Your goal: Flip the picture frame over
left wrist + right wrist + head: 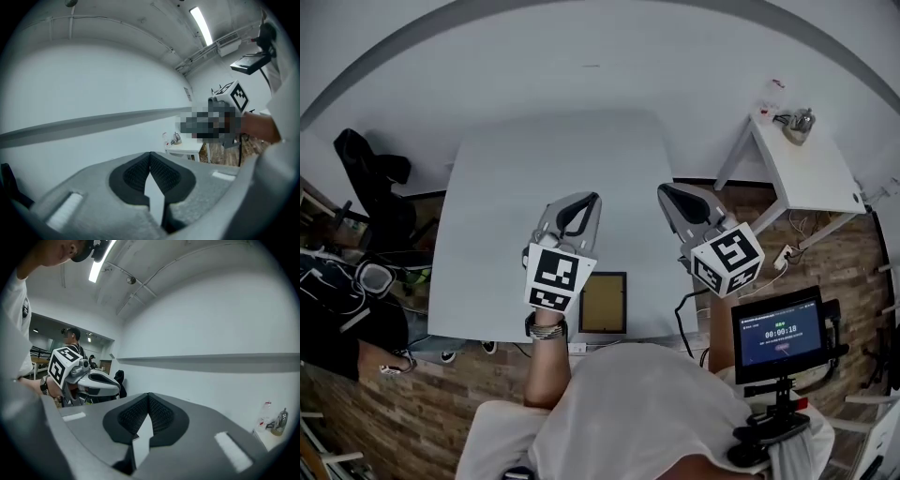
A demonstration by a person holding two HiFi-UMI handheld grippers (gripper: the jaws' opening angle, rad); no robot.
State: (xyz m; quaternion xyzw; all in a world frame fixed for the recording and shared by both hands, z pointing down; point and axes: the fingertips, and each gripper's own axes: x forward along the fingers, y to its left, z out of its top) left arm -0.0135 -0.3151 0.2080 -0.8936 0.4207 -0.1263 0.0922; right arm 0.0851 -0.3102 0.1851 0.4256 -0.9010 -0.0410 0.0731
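Observation:
The picture frame (604, 303) lies flat near the front edge of the white table (506, 216), dark-rimmed with a tan panel facing up. My left gripper (592, 199) is raised above the table, just left of and beyond the frame, shut and empty. My right gripper (664, 191) is raised to the frame's right, also shut with nothing in it. In the left gripper view the jaws (150, 154) meet at their tips against the far wall. The right gripper view shows the same closed jaws (149, 395), with the left gripper (93, 380) beside them.
A small white side table (806, 169) with a bottle and a metal item stands at the right. A screen on a stand (780, 336) sits at the lower right. A black office chair (370, 178) is at the left. Another person stands in the background of the right gripper view.

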